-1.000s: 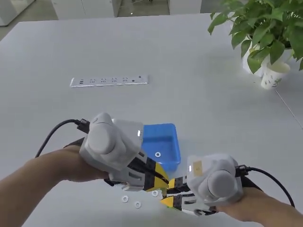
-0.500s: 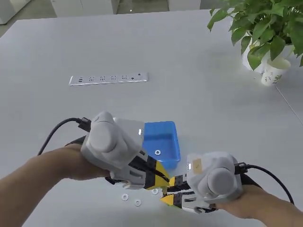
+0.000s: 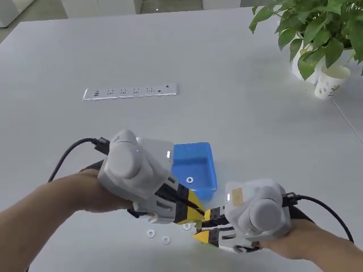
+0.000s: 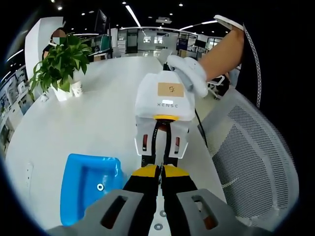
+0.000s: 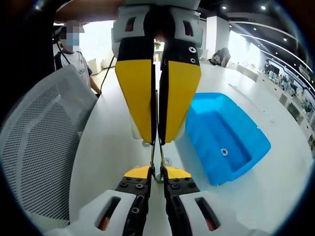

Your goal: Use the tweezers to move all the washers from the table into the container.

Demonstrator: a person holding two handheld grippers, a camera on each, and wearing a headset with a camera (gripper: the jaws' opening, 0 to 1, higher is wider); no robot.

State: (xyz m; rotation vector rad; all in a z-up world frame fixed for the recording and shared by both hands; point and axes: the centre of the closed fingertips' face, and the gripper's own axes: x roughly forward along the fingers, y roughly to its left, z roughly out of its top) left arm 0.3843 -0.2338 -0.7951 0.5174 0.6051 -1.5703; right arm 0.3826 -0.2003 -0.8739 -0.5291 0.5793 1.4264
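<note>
Two pairs of fingers (image 5: 135,98) meet tip to tip above the counter (image 3: 238,113), both clenched on one pair of tweezers (image 5: 154,160)
Your left gripper (image 3: 195,208) and right gripper (image 3: 203,226) point at each other, and the thin metal tweezers run along the line between them; which end is the tip cannot be told. The loose washers (image 3: 165,240) lie on the smooth pale grey counter just beneath the left fingers, nearer them than the right. The blue container (image 3: 195,161) sits just beyond the meeting point with one washer inside. A power strip (image 3: 130,92) and a potted plant (image 3: 317,28) stand well apart
</note>
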